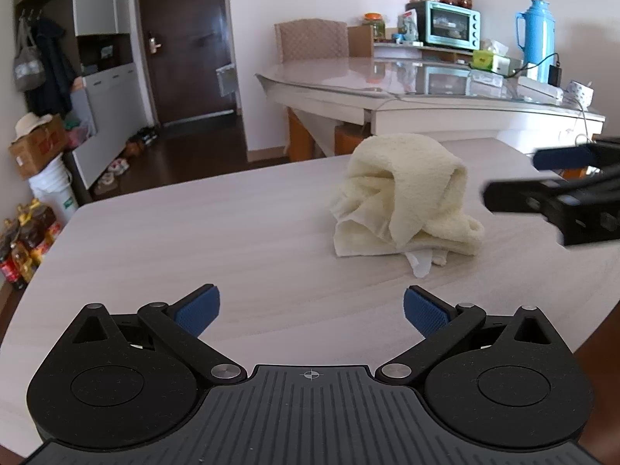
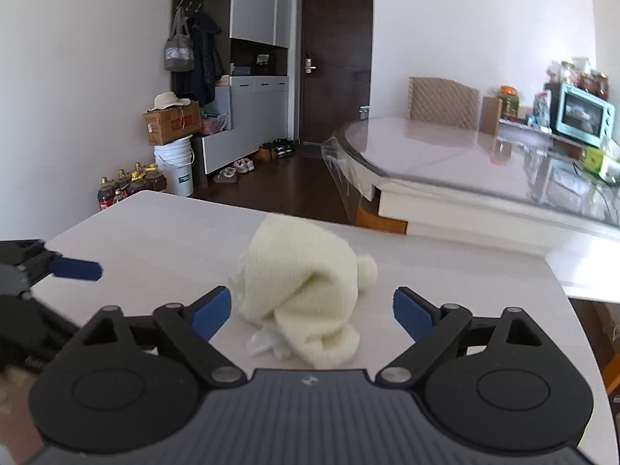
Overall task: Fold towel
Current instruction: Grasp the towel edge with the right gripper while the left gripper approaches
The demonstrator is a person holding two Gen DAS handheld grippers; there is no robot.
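A cream towel (image 1: 403, 201) lies crumpled in a heap on the pale wooden table (image 1: 193, 240), with a thin white label sticking out at its near edge. My left gripper (image 1: 312, 310) stands open, short of the towel, nothing between its blue pads. In the right wrist view the towel (image 2: 306, 294) lies just ahead of my right gripper (image 2: 312, 312), which is open with the heap's near end between its fingers, pads apart from the cloth. The right gripper (image 1: 550, 182) shows blurred at the right edge of the left wrist view; the left one (image 2: 73, 269) shows at the left of the right wrist view.
Behind the table stands a glass-topped dining table (image 1: 426, 81) with a teal toaster oven (image 1: 451, 25), a blue thermos (image 1: 536, 35) and cables. A padded chair (image 1: 312, 40) sits at its far side. Bottles (image 2: 131, 186), a bucket and boxes stand on the dark floor.
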